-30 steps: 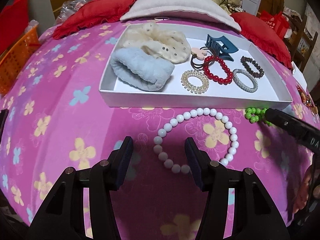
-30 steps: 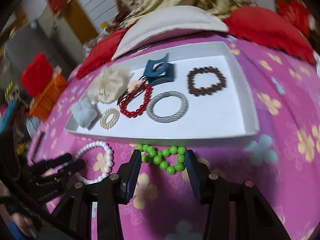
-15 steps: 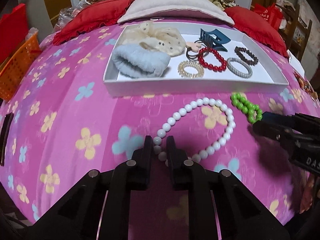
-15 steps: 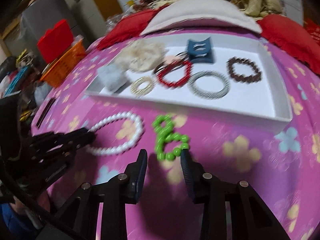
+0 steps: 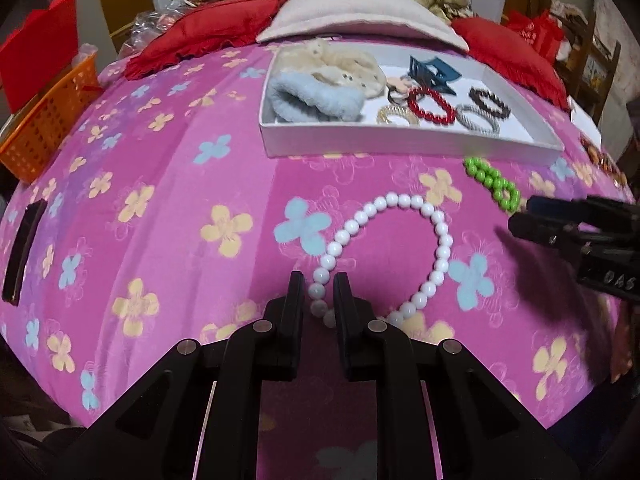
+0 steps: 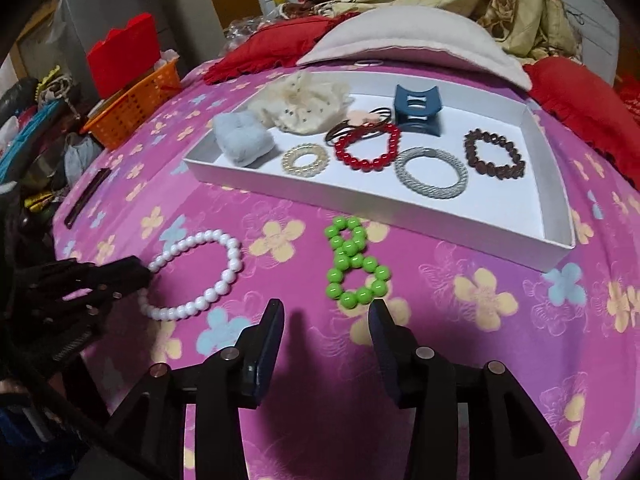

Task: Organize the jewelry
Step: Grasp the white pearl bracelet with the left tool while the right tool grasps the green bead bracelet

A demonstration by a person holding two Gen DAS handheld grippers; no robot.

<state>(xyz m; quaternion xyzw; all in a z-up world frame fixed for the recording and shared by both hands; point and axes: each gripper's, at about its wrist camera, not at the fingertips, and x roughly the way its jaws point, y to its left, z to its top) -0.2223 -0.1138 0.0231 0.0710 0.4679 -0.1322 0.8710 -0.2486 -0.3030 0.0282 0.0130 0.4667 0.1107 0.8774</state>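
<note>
A white bead bracelet [image 5: 404,248] lies on the pink flowered cloth in front of the white tray [image 5: 400,142]. My left gripper [image 5: 318,292] is shut on the near beads of this bracelet; it shows at the left of the right wrist view [image 6: 132,274], with the bracelet [image 6: 208,276] beside it. A green bead bracelet [image 6: 354,266], twisted into a figure eight, lies just beyond my right gripper [image 6: 326,320], which is open and empty. In the left wrist view the green bracelet [image 5: 494,184] lies at the tip of the right gripper [image 5: 524,216].
The tray [image 6: 400,204] holds a red bracelet [image 6: 370,148], a grey ring [image 6: 432,174], a brown bracelet [image 6: 494,154], a gold coil tie [image 6: 304,160], a blue claw clip [image 6: 418,114] and fabric scrunchies [image 6: 244,140]. An orange basket [image 6: 132,108] stands at the left edge.
My left gripper stayed shut on the white bracelet and drew back toward me a little. My right gripper opened wider and backed off from the green bracelet.
</note>
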